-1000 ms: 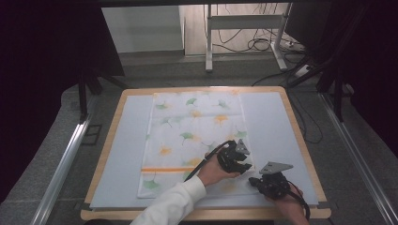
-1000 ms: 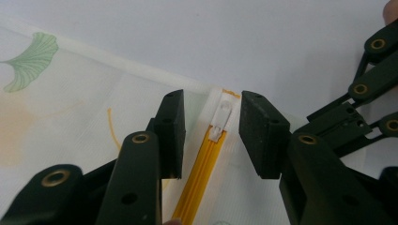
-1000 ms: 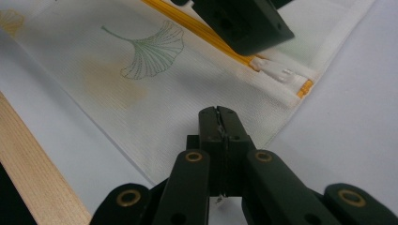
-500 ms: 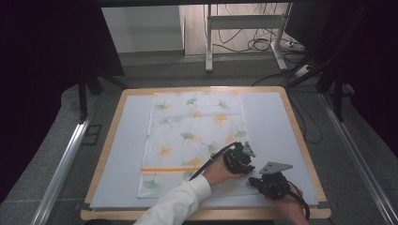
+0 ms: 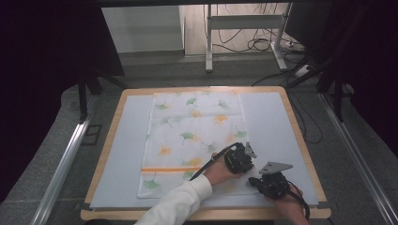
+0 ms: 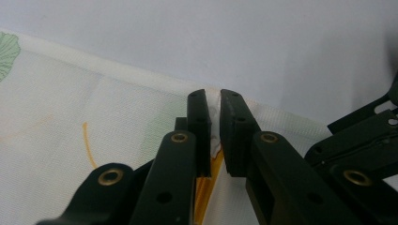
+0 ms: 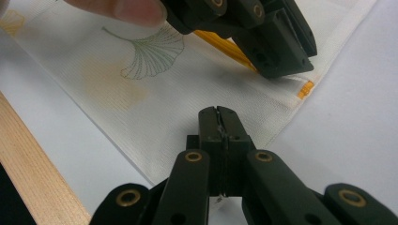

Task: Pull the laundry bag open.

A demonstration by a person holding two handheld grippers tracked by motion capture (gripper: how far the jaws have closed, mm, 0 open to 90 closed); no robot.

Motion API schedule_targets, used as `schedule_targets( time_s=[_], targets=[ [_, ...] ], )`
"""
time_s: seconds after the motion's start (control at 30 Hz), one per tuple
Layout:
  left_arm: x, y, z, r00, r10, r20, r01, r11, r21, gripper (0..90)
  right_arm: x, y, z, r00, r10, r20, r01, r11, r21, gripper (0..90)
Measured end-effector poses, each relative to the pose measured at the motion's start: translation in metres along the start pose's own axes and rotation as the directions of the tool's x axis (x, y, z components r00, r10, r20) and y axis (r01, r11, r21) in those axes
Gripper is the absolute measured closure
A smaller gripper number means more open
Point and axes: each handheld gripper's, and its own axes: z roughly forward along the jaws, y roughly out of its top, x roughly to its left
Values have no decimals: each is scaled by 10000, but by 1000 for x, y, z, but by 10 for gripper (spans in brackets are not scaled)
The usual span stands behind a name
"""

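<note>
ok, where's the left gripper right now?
High view: left gripper sits at the right edge of the white leaf-print cloth, just beyond the right gripper.

A wood-edged worktop (image 5: 300, 140) is seen from above, its surface covered by a pale blue-white sheet (image 5: 124, 154). A white cloth (image 5: 187, 136) printed with green and orange leaves is spread flat on that sheet, an orange stripe running across its near end.
</note>
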Motion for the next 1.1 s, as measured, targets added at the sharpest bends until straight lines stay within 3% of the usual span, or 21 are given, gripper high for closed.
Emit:
schedule_targets(
  time_s=[0.17, 0.2, 0.23, 0.5, 1.1],
  targets=[
    [-2, 0, -1, 9998, 104, -146, -102, 9999, 105, 835, 0, 0, 0, 10000, 24, -12, -24, 10000, 34, 890],
    [-2, -1, -2, 9993, 112, -363, -111, 9999, 18, 854, 0, 0, 0, 10000, 26, -22, -26, 10000, 31, 890],
    [-1, -1, -3, 9995, -34, -305, 34, 10000, 20, 900, 0, 0, 0, 10000, 23, -28, -23, 10000, 27, 890],
    [0, -2, -3, 9997, -116, -204, 115, 9999, -14, 900, -1, 0, 1, 10000, 53, -59, -53, 10000, 1, 891],
    [-3, -8, -7, 9984, 121, -550, -124, 9999, -37, 900, -4, 1, 1, 9992, 361, -162, -359, 9993, 83, 896]
  ],
)
